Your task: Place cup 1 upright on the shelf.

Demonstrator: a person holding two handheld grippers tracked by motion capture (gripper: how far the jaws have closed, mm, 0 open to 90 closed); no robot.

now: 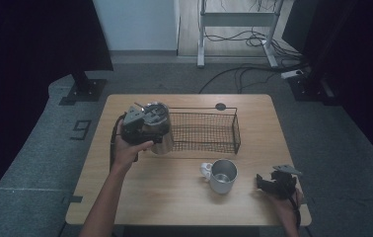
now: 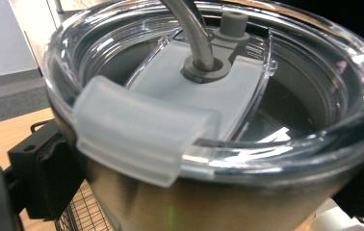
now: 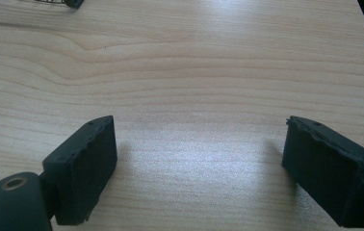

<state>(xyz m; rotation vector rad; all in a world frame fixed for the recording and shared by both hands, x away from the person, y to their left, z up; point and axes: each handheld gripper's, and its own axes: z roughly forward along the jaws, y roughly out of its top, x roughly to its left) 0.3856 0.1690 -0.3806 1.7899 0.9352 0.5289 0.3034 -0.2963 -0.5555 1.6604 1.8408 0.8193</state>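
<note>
The left gripper (image 1: 142, 129) clamps its black jaws on either side of a stainless-steel tumbler with a clear plastic lid (image 2: 209, 96) and a bent metal straw (image 2: 189, 29), holding it at the left end of a black wire-mesh basket (image 1: 234, 129) whose inside looks bare. The right gripper (image 1: 273, 183) rests near the table's front right corner, its jaws spread apart with bare wood between them, just right of an upright steel mug with a white handle (image 1: 222, 175), which looks hollow inside. All of this sits on a light wooden table (image 1: 174, 197) over grey carpet (image 1: 36, 163), with cables (image 1: 243, 74) trailing behind.
</note>
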